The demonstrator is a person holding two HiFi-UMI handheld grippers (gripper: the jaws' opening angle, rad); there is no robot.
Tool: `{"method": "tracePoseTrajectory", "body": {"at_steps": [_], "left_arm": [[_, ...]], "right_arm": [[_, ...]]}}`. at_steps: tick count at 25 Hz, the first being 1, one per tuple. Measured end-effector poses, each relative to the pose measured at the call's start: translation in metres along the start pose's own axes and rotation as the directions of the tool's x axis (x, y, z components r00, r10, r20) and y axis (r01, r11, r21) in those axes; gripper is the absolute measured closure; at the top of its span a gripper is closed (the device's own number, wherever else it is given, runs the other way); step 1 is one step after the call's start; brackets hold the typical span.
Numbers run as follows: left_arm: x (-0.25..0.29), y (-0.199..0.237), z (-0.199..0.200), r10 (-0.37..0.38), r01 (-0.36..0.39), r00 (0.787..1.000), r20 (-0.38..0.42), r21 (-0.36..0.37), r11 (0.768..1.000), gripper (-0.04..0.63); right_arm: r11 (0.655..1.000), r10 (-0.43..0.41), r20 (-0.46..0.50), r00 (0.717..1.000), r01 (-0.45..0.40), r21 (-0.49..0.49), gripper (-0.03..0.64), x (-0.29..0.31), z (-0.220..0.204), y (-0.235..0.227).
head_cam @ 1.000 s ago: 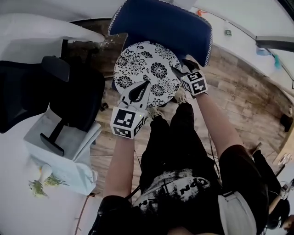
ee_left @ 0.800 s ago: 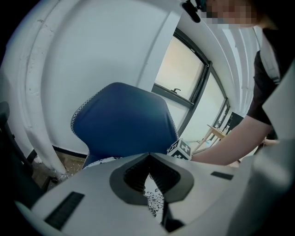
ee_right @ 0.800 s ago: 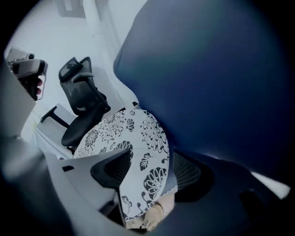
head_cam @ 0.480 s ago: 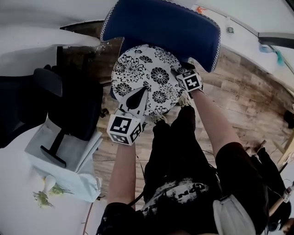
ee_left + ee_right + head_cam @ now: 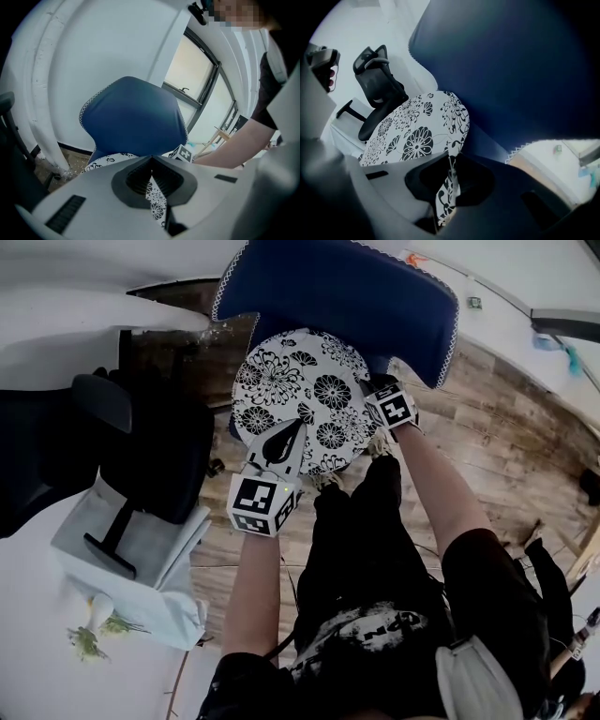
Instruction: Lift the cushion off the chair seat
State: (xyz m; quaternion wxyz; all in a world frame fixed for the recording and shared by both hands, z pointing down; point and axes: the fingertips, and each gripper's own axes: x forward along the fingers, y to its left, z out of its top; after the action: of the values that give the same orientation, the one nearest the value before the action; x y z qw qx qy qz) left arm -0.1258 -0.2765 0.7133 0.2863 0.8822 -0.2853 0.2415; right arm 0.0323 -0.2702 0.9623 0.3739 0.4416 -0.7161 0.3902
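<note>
The left gripper (image 5: 284, 430) is clamped on the near rim of the round white cushion (image 5: 300, 381) printed with black flowers. The right gripper (image 5: 373, 387) is closing its jaws on the cushion's right edge, with fabric pinched between them. The cushion lies flat on the dark blue padded chair (image 5: 347, 287). Both edges appear gripped, and the lift is not yet begun.

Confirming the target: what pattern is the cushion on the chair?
The cushion is white with black flowers; head view shows it best.

Head view steeply downward, both gripper views close-up, sharing cushion (image 5: 300, 399)
</note>
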Motion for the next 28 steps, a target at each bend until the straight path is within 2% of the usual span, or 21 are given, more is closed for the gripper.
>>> {"method": "tracePoseTrajectory", "body": {"at_steps": [9,14,18,24,28], "left_arm": [[-0.015,-0.013,0.032,-0.002,0.004,0.998,0.059,-0.031,1.0,0.581],[-0.044,-0.026,0.062,0.007,-0.003,0.994,0.113,-0.042,0.999,0.581],[-0.075,-0.027,0.082,0.046,-0.038,0.987,0.155,-0.052,0.998,0.581],[-0.123,-0.029,0.106,0.111,-0.105,0.969,0.219,-0.041,0.994,0.581],[-0.149,-0.038,0.119,0.141,-0.14,0.956,0.257,-0.022,0.99,0.581]], "right_arm": [[0.998,0.053,0.104,0.993,-0.049,-0.048,0.581,-0.051,0.039,0.016],[0.995,0.076,0.151,0.986,-0.065,-0.076,0.583,-0.101,0.059,0.042],[0.993,0.089,0.201,0.975,-0.071,-0.098,0.583,-0.139,0.082,0.064],[0.981,0.14,0.314,0.939,-0.088,-0.175,0.583,-0.206,0.138,0.095],[0.965,0.182,0.384,0.905,-0.089,-0.247,0.583,-0.258,0.171,0.113]]}}
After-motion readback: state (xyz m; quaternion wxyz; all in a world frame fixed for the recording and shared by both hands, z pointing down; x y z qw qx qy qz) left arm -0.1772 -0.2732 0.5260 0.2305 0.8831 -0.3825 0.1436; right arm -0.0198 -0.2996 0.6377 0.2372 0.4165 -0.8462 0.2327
